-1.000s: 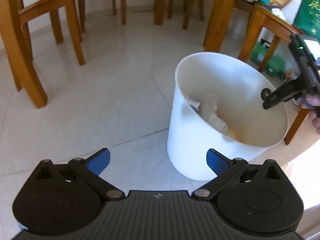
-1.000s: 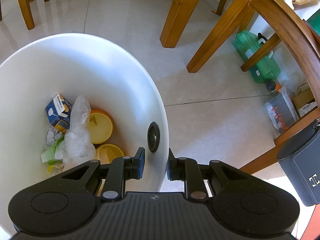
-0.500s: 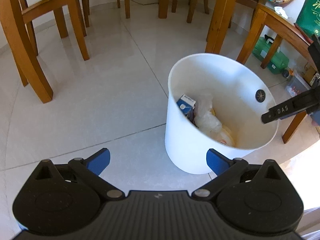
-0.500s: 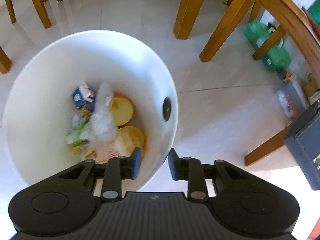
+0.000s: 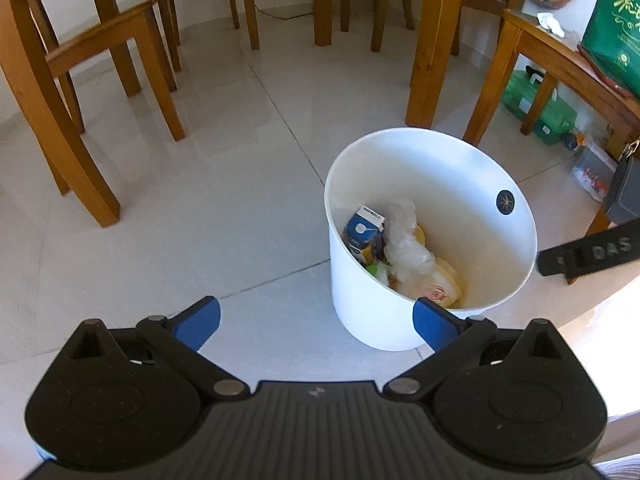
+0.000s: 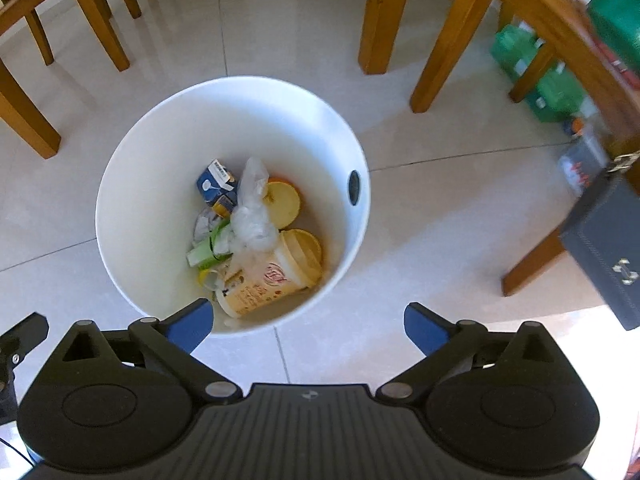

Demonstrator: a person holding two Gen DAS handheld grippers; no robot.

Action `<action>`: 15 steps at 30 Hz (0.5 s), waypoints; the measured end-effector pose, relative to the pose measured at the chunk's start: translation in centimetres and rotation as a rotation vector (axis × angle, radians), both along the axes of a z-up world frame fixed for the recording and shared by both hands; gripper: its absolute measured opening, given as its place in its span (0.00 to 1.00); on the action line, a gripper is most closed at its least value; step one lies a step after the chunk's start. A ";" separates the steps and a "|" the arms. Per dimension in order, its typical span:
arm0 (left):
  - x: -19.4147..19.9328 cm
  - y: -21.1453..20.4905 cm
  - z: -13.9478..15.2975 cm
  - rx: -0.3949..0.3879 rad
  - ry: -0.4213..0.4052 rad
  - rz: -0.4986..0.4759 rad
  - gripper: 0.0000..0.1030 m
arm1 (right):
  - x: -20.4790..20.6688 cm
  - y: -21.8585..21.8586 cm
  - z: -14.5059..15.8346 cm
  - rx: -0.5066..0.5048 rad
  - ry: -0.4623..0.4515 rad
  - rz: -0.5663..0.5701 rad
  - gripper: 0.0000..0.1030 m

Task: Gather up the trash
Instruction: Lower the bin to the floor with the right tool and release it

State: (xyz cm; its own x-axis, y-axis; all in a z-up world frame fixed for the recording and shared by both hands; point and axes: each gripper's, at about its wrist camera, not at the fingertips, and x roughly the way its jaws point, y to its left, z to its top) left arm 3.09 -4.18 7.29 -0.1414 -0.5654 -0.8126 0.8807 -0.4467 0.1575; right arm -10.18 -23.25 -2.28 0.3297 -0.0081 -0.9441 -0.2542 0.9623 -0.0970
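Observation:
A white trash bin (image 5: 376,320) (image 6: 160,120) stands upright on the tiled floor. Inside it lie a blue carton (image 5: 362,236) (image 6: 214,182), crumpled clear plastic (image 5: 406,244) (image 6: 252,216), a tipped paper cup (image 6: 264,284) and yellow lids (image 6: 282,204). My left gripper (image 5: 316,322) is open and empty, raised in front of the bin. My right gripper (image 6: 306,322) is open and empty too, above the bin's near rim. In the left wrist view, part of the right gripper (image 5: 588,250) shows just right of the bin.
Wooden chairs (image 5: 100,80) and table legs (image 5: 434,40) (image 6: 380,16) ring the bin. A green case (image 5: 548,108) (image 6: 556,92) sits under a side table at the right. A dark bag (image 6: 608,236) hangs at the right edge. Bare tile lies left of the bin.
The right gripper opened, let go of the bin's rim and pulled up and back. The left gripper also rose, so the bin looks smaller and farther.

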 end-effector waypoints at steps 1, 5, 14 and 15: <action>-0.1 0.1 0.3 -0.008 -0.010 0.005 0.99 | -0.5 -0.1 0.4 0.000 -0.009 -0.006 1.00; -0.1 0.6 1.1 -0.007 -0.029 0.029 0.99 | -2.6 -0.7 2.4 0.017 -0.056 -0.050 1.00; 0.2 0.2 1.8 0.050 -0.021 0.108 0.99 | -4.3 -0.2 2.4 -0.071 -0.079 -0.025 1.00; 0.1 0.1 1.8 0.054 -0.025 0.109 0.99 | -4.3 -0.2 2.4 -0.070 -0.078 -0.017 1.00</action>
State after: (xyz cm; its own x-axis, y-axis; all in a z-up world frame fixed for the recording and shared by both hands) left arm 3.19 -4.04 9.11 -0.0607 -0.5319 -0.8446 0.9207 -0.3568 0.1585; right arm -14.48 -23.42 0.10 0.4017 -0.0794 -0.9123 -0.2271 0.9565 -0.1833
